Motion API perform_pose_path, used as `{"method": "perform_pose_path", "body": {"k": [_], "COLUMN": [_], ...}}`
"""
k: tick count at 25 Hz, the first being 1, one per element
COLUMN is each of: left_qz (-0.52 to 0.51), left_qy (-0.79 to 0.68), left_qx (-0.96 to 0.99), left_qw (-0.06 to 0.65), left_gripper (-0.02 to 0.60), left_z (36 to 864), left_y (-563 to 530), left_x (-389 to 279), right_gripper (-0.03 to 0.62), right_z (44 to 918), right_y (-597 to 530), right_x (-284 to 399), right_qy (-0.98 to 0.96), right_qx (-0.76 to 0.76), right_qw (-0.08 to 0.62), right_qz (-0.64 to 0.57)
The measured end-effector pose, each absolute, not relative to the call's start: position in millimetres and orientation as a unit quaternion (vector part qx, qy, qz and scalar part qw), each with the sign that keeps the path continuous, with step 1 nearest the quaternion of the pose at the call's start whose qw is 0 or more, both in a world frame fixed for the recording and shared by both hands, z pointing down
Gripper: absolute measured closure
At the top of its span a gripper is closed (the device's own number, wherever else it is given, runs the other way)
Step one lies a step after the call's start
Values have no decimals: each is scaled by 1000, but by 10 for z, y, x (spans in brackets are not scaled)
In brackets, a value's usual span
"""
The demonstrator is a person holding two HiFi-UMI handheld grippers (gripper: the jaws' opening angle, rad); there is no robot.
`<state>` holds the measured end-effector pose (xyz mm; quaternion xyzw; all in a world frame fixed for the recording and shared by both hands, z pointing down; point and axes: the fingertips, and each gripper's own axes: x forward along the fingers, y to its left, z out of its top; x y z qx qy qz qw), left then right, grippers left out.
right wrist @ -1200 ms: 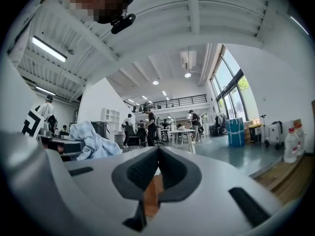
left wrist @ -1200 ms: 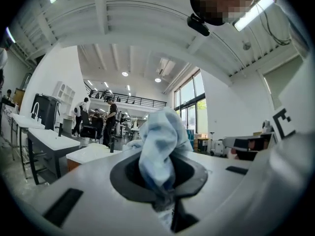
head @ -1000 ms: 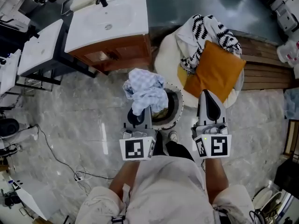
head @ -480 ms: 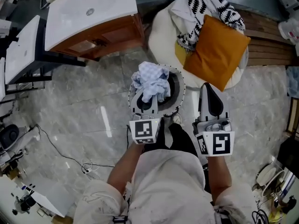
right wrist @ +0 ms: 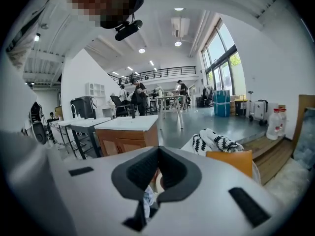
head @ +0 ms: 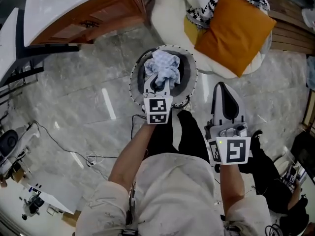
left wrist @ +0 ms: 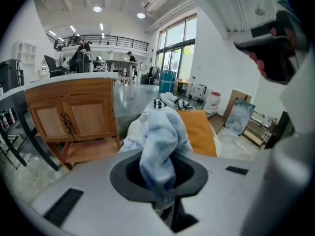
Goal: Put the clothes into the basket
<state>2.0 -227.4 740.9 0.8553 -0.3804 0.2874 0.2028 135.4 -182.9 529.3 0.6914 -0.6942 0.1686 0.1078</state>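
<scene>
Left gripper [head: 159, 80]: jaws slightly apart, clamped on the pale blue checked cloth [head: 165, 65]. The cloth bunches above the jaw tips and lies within the rim of the round basket [head: 134, 78]; contact with the basket bottom cannot be determined.

Right gripper [head: 223, 86]: jaws closed tip to tip, nothing gripped, positioned above the floor [head: 74, 107] to the right of the basket.

The basket stands on the floor, just beside the white seat [head: 165, 18] carrying the orange cushion [head: 236, 31] and the black-and-white patterned garment [head: 209, 9].
</scene>
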Motion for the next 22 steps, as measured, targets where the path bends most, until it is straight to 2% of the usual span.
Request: {"method": "perform_pose_path", "body": {"k": [11,19,22], "left_qz": [431,440,431], "left_qy": [-330,-344,-339], "left_qx": [794,773,774], "left_qw": [274,303,316], "left_gripper": [528,523,485], "left_z": [9089,9241,9239], "left_y": [-2023,-2043,-2055], "left_x": [-95,-186,-131], "right_gripper": [606,605,606], "right_z": [5953,6013,5995], "right_y": [-1722,-1715,-1722], "right_x": [1271,1320,1313], "right_qy": [-695,-693,-694], "right_qx": [677,677,676], "right_qw": [126,132,133], "right_qz": [206,210,208]}}
